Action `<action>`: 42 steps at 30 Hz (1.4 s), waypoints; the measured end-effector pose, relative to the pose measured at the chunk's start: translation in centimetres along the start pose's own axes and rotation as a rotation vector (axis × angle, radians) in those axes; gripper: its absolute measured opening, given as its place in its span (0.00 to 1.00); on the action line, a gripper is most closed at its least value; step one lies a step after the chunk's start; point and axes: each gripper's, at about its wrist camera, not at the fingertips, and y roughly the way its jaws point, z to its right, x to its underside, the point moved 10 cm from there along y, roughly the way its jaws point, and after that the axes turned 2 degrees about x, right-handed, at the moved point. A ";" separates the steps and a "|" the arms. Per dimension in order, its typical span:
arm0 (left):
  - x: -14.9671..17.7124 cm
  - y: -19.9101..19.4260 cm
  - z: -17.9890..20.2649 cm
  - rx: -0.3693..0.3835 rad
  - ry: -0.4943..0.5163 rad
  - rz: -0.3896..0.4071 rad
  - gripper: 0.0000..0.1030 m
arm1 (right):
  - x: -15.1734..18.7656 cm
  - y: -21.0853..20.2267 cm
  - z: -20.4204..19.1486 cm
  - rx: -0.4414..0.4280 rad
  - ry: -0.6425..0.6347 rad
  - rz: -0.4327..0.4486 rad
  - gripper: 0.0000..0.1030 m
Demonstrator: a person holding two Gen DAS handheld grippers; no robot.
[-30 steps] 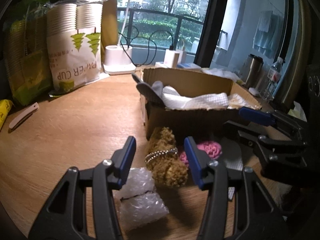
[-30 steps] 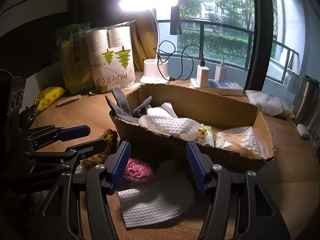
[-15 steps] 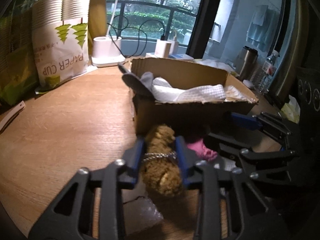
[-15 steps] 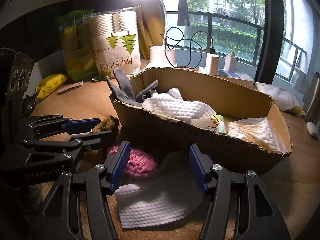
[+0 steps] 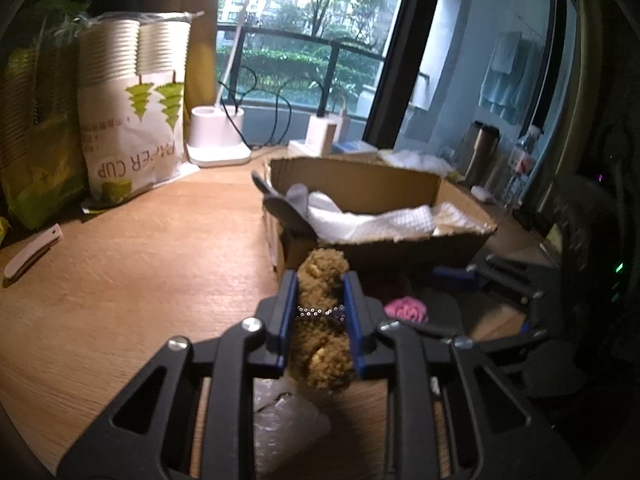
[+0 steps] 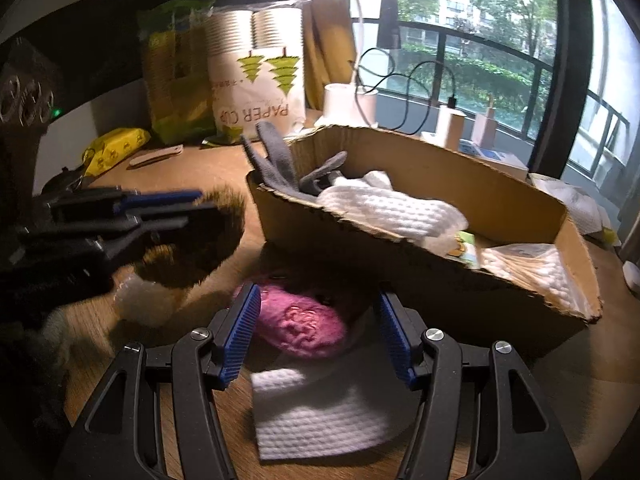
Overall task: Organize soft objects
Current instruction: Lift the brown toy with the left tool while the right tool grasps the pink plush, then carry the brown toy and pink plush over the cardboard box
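My left gripper clamps the brown plush toy; my right gripper gapes around the pink knit piece; bag reads "PAPER CUP".

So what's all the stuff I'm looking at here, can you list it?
brown plush toy: one, tan with a beaded band, clamped in the left gripper
pink knitted piece: one, on the table before the box
white cloth: one, flat on the table
bubble wrap: clear, under the left gripper
cardboard box: one, brown, holding a grey glove and white cloths
paper cup bag: white with green trees, back left
desk lamp: white, lit
wooden table: brown
left gripper: black, blue pads
right gripper: open, over the pink piece
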 end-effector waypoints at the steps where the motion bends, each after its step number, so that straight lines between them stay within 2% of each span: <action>1: -0.1 -0.2 -0.1 -0.001 -0.002 0.004 0.23 | 0.1 0.3 -0.2 -0.004 -0.004 -0.007 0.60; 4: -0.3 -0.7 -0.5 -0.001 -0.011 0.019 0.23 | 0.6 1.5 -0.8 -0.018 -0.011 -0.057 0.60; 14: -1.0 -2.0 -0.8 0.010 -0.017 0.060 0.23 | 0.2 2.3 -1.2 -0.029 -0.010 -0.078 0.60; 18: -1.1 -2.4 -0.7 0.009 -0.017 0.071 0.23 | 0.5 3.0 -1.5 -0.047 -0.027 -0.112 0.60; 23: -1.2 -2.8 -0.4 0.008 -0.006 0.081 0.23 | 0.6 3.3 -2.0 -0.053 -0.052 -0.123 0.52; 27: -1.4 -3.3 -0.3 0.001 -0.004 0.091 0.23 | 0.3 2.8 -2.1 -0.030 -0.072 -0.092 0.47; 35: -1.7 -3.7 0.1 -0.006 -0.002 0.107 0.23 | -0.3 1.7 -2.2 -0.039 -0.062 -0.049 0.46; 42: -2.6 -4.0 0.7 -0.008 0.003 0.131 0.23 | -2.3 -1.8 -1.3 -0.046 -0.032 0.059 0.47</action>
